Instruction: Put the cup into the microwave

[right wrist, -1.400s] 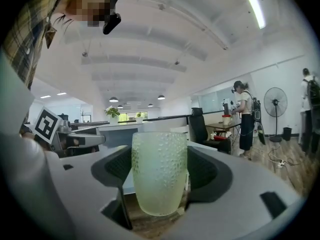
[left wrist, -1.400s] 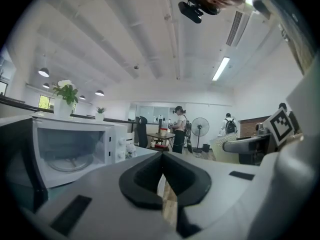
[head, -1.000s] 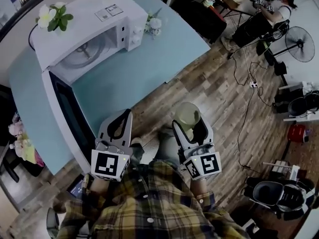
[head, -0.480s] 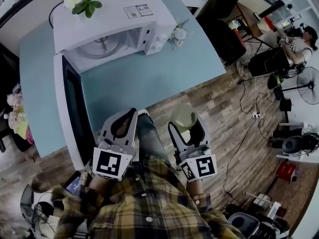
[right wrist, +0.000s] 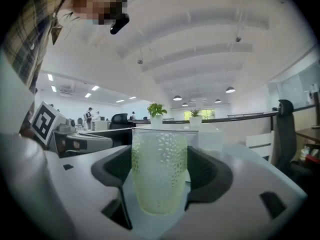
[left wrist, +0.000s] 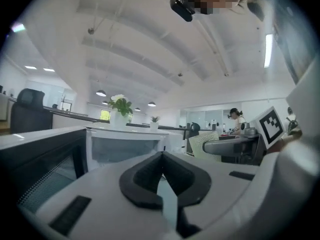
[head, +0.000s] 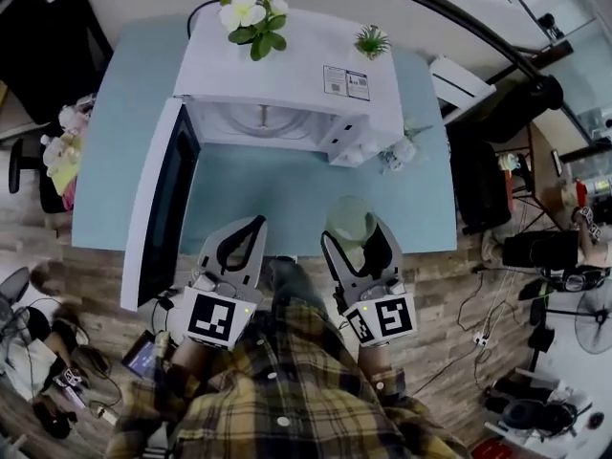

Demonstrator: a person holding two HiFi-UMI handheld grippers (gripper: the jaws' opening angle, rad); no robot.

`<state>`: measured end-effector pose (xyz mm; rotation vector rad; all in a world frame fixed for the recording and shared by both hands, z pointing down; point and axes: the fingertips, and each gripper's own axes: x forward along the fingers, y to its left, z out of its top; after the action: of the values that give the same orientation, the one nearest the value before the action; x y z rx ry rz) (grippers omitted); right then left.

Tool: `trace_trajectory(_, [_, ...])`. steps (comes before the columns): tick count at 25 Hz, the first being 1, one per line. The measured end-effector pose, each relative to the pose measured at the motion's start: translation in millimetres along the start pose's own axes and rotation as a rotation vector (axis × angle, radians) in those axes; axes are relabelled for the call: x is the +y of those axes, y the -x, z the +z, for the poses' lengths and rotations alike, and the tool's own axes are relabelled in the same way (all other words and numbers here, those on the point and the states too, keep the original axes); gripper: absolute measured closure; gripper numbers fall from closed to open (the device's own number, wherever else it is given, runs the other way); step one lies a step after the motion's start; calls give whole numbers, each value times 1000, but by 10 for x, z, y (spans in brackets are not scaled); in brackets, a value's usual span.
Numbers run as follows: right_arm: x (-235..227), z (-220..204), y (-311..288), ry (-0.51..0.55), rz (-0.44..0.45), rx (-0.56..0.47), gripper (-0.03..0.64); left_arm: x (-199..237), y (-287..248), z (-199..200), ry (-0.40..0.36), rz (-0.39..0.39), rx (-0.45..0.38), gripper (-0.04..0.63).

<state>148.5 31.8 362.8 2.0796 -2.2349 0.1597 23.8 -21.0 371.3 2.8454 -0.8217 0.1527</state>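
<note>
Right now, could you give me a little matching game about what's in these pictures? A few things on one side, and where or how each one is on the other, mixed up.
Things:
1. pale green dimpled glass cup
2. black-windowed microwave door
3. left tongs
4. white-flowered plant

Place or state:
A. shut, with nothing between them
B. standing on top of the white microwave
C. swung wide open
D. gripped in the right tongs

Right pairs: 1-D, 2-C, 3-A, 4-B.
</note>
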Motion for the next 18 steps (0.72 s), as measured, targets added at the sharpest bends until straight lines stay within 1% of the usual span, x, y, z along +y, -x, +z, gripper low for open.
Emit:
trace_trajectory(4, [-127,128,-266,13,127,-7,273,112,-64,76,12,145,-3,606])
trace_trajectory(7, [-175,192,-395,22,208,-21,273,171,-122,102,12,228,-9,606])
trace_trajectory(12, [-291,212,-527,24,305,-38,273,221,-224,153,4,337,-48,606])
trace_trajectory(15, [-348,218,-574,21,347,-43,273,259,-228,140,-4,400,-56,606])
trace_trajectory(18, [-353,219,-631,21,381,-43,273,310,-217,140,1,445,-60,606])
